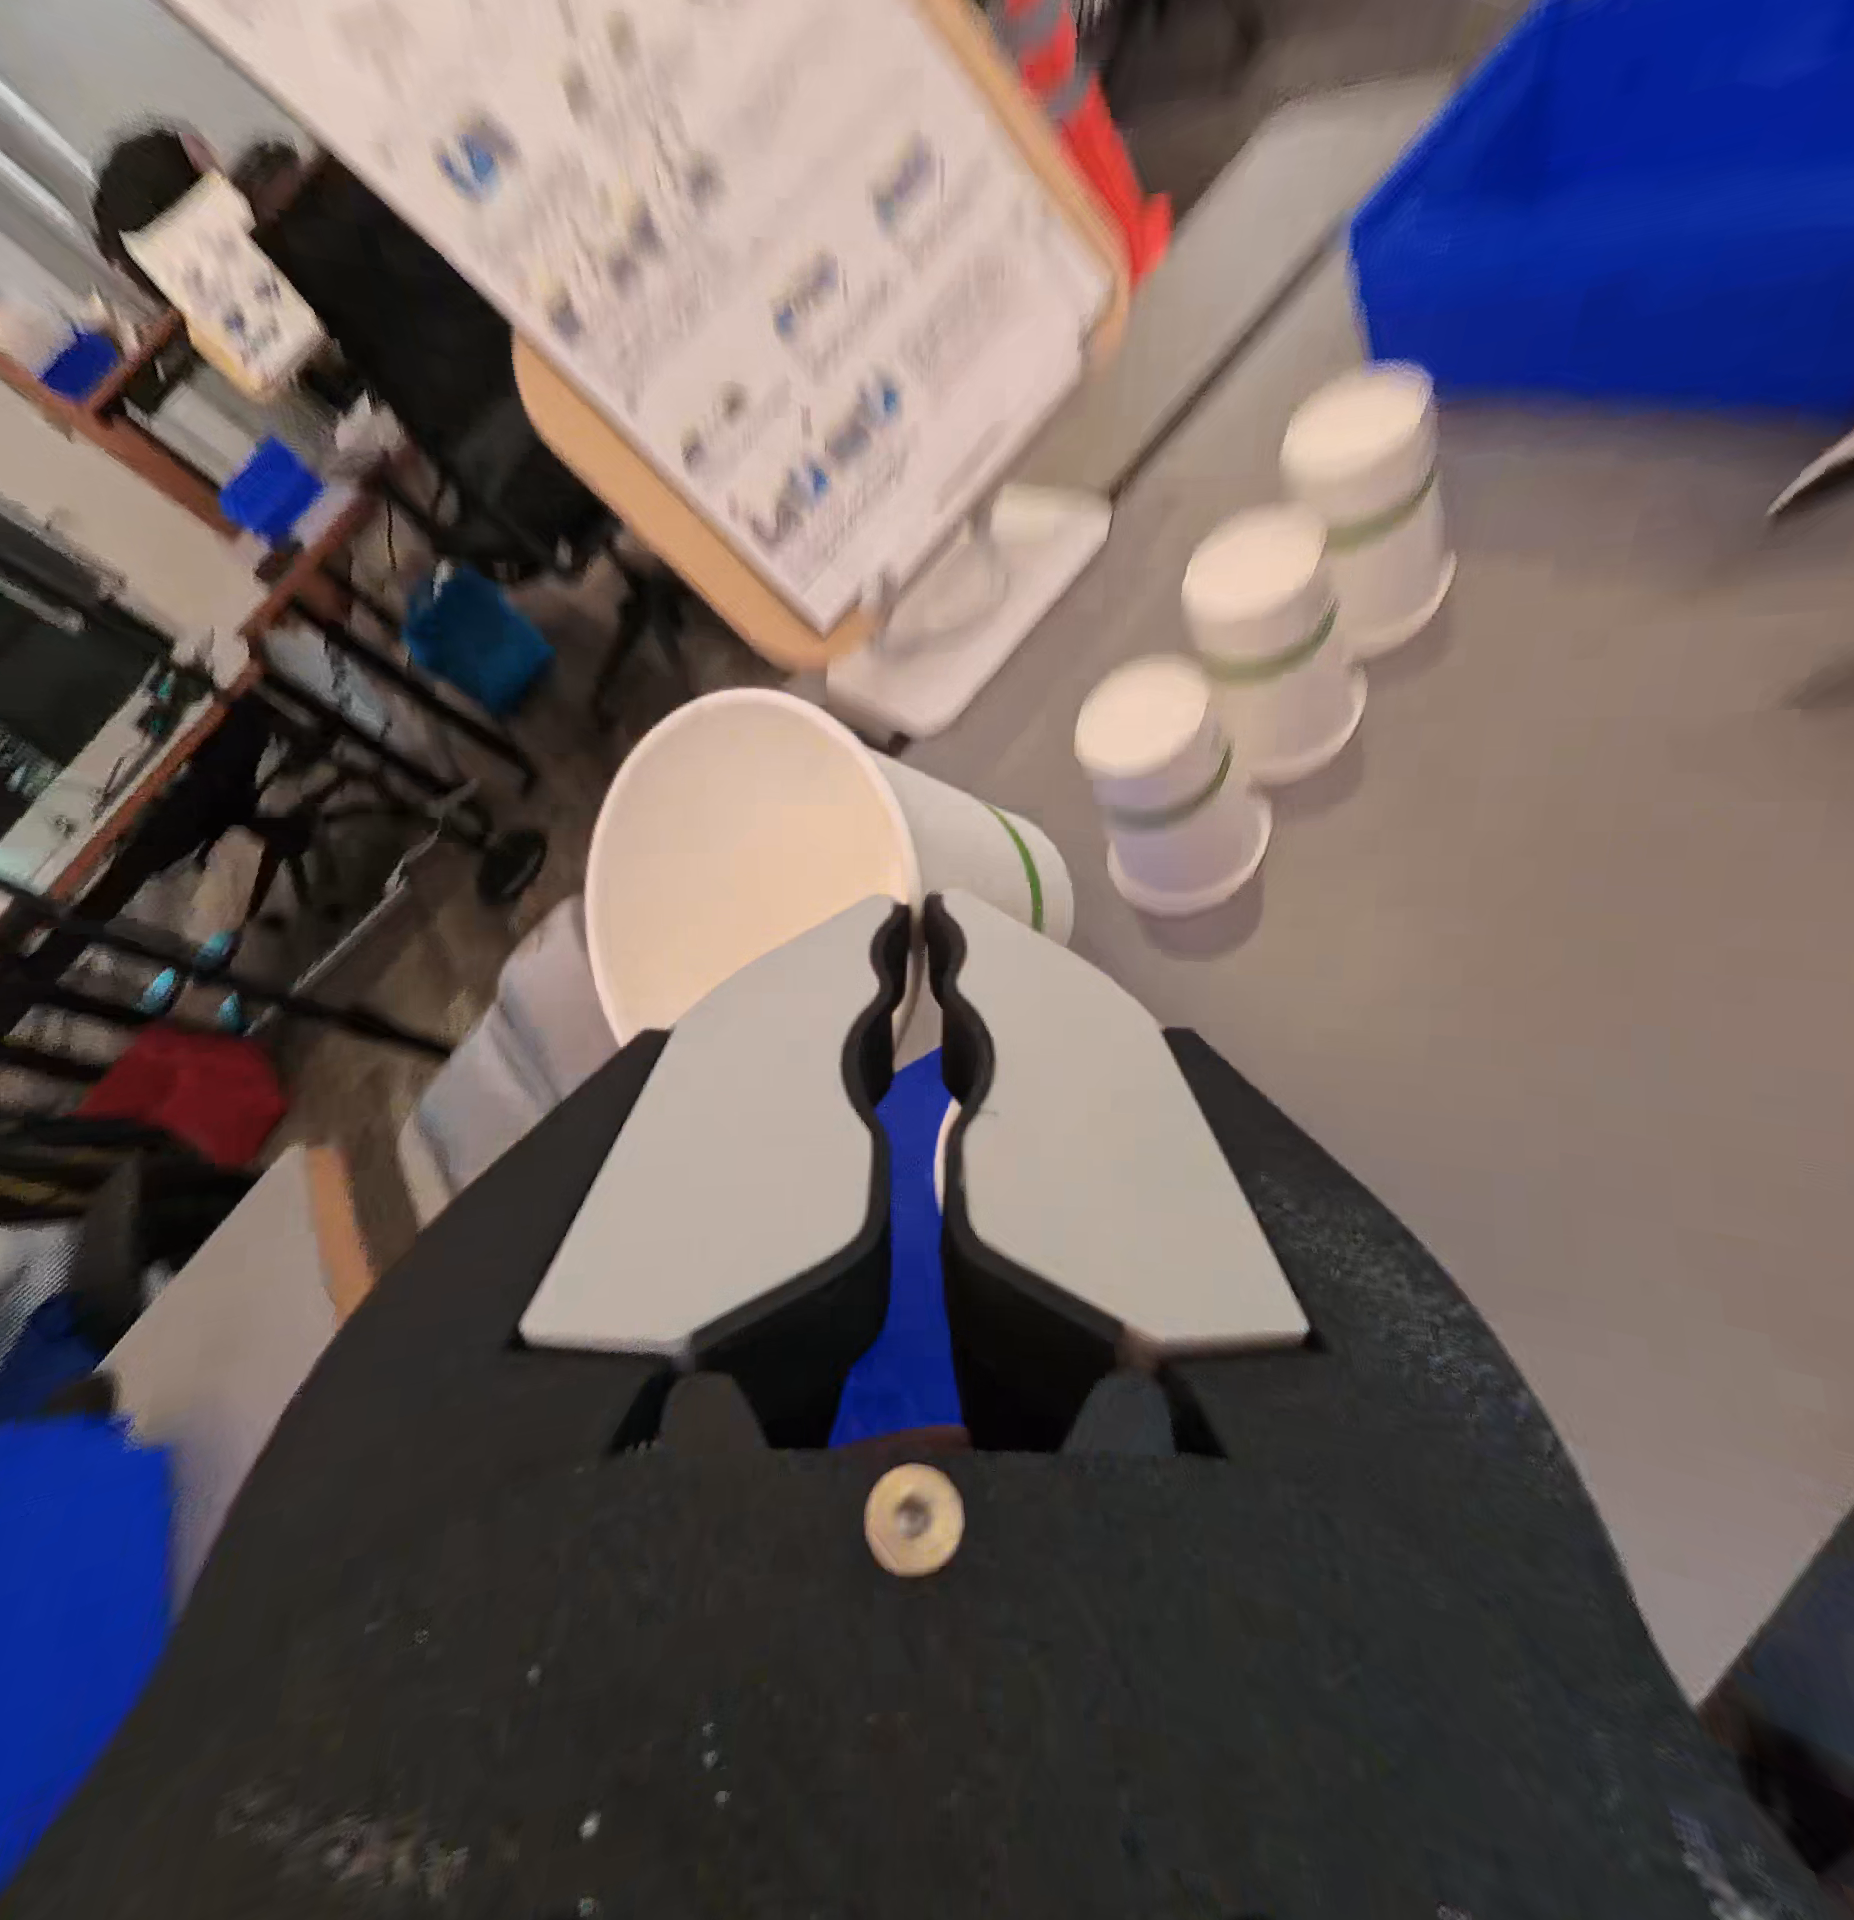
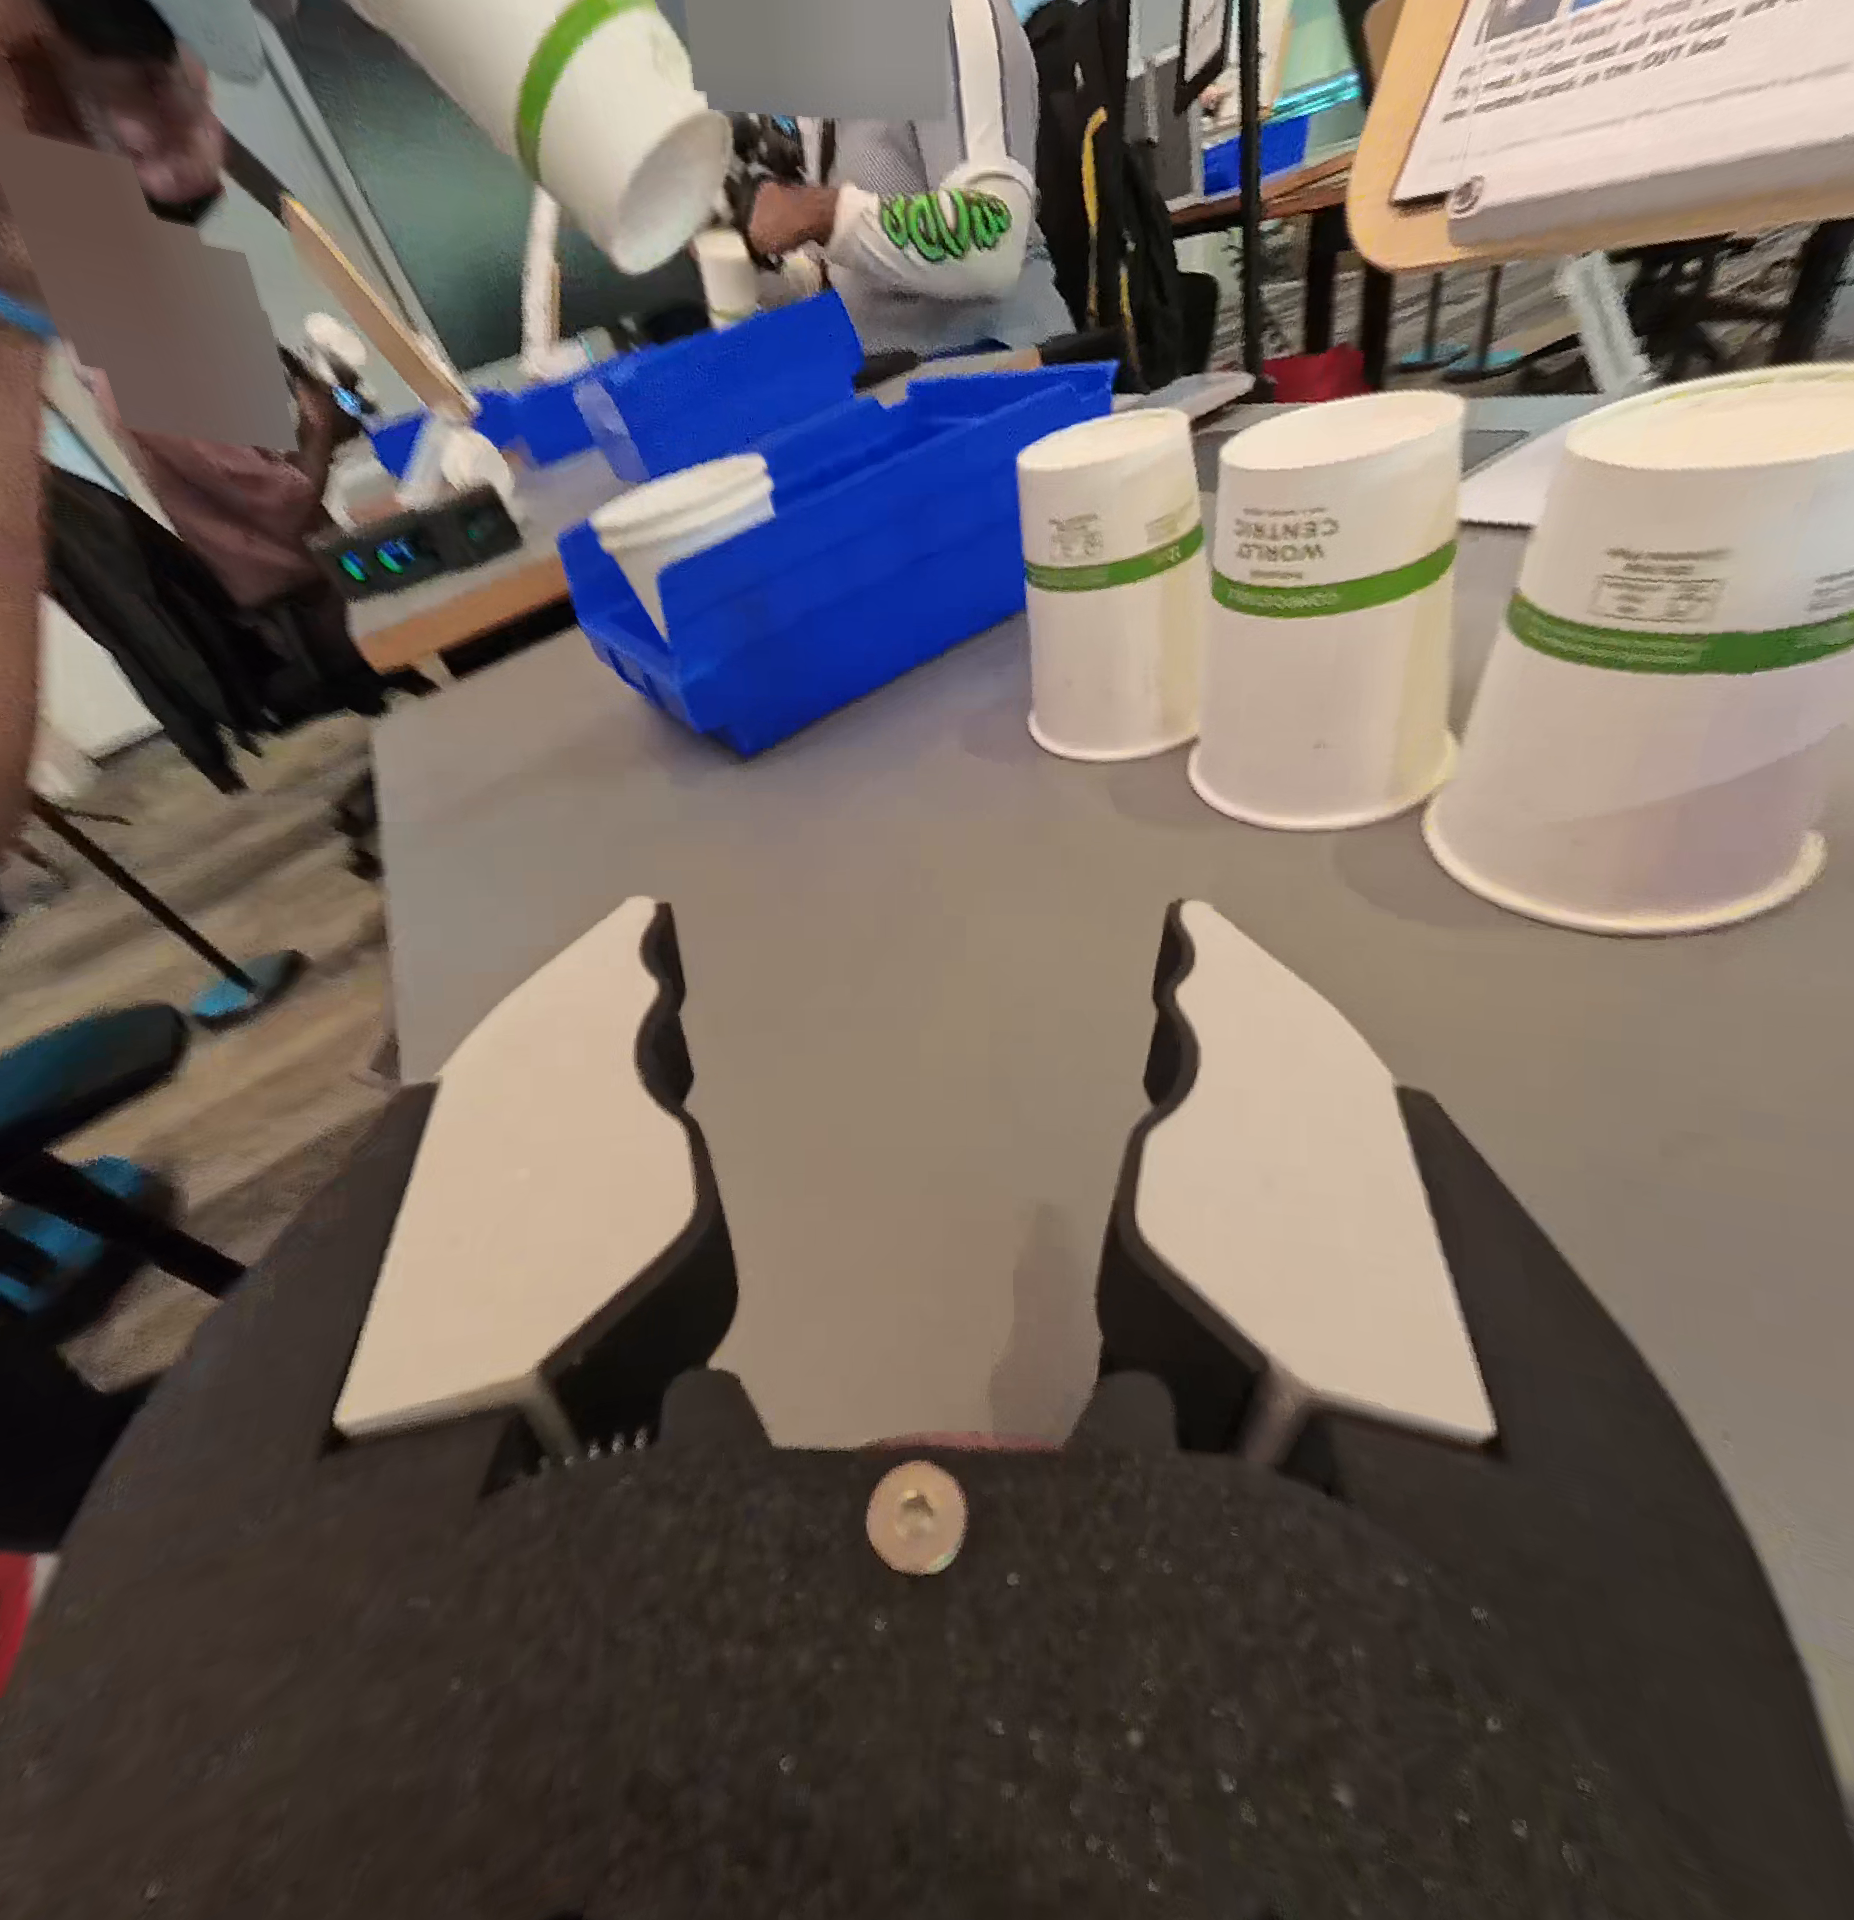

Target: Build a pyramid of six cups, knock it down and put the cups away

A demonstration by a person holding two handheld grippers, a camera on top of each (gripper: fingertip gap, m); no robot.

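My left gripper (image 1: 918,920) is shut on the rim of a white paper cup (image 1: 757,852) with a green band, held tilted in the air with its mouth toward the camera. The same held cup (image 2: 601,114) shows high at the top left of the right wrist view. Three white cups (image 1: 1172,790) (image 1: 1271,644) (image 1: 1364,509) stand upside down in a row on the grey table (image 1: 1525,987). In the right wrist view they stand at the right (image 2: 1110,592) (image 2: 1328,613) (image 2: 1671,665). My right gripper (image 2: 918,935) is open and empty over the table.
A blue bin (image 2: 850,561) sits at the table's back left with a white cup (image 2: 684,520) in it. It also shows at the top right of the left wrist view (image 1: 1629,208). A board with papers (image 1: 746,281) leans behind the table. People stand beyond.
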